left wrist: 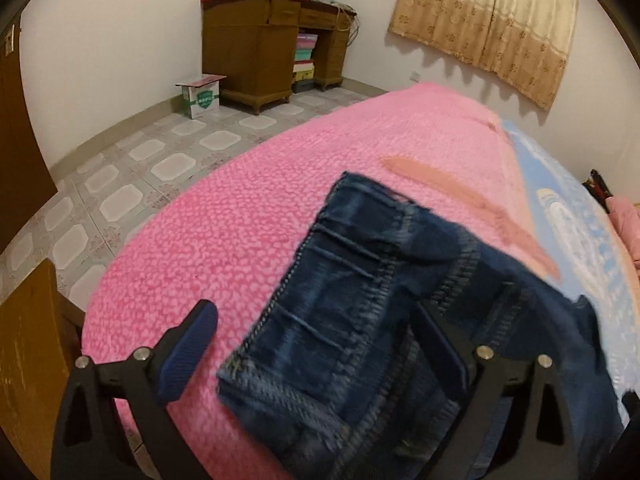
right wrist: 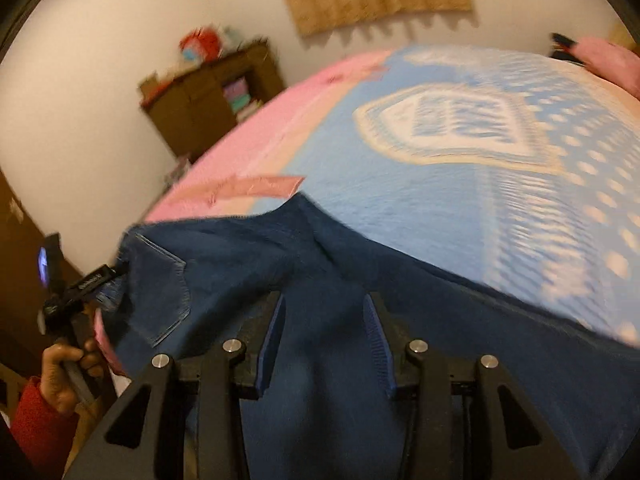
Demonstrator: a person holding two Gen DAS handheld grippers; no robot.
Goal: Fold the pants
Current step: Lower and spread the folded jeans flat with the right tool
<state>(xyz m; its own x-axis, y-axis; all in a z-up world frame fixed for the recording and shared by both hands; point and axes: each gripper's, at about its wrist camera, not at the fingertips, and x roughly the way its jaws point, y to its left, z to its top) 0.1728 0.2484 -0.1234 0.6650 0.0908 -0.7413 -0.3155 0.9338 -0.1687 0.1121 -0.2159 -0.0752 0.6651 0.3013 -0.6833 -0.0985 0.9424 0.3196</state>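
Observation:
Dark blue denim pants [left wrist: 360, 300] lie on the bed, waistband end toward the left gripper. My left gripper [left wrist: 316, 332] is open, its jaws wide apart; the left pad [left wrist: 188, 348] rests over the pink blanket and the right finger [left wrist: 444, 344] sits on the denim. In the right wrist view the pants [right wrist: 248, 264] spread across the bed edge with a back pocket at left. My right gripper [right wrist: 324, 328] is open, with denim lying between its two fingers. The left gripper [right wrist: 80, 284] and the hand holding it show at the left edge.
The bed carries a pink blanket [left wrist: 280, 168] and a blue patterned cover [right wrist: 460, 184]. A brown wooden desk [left wrist: 264, 48] with boxes stands at the far wall, a cardboard box [left wrist: 200, 94] on the tiled floor, a curtain [left wrist: 488, 20] on the wall, a wooden piece [left wrist: 32, 352] at lower left.

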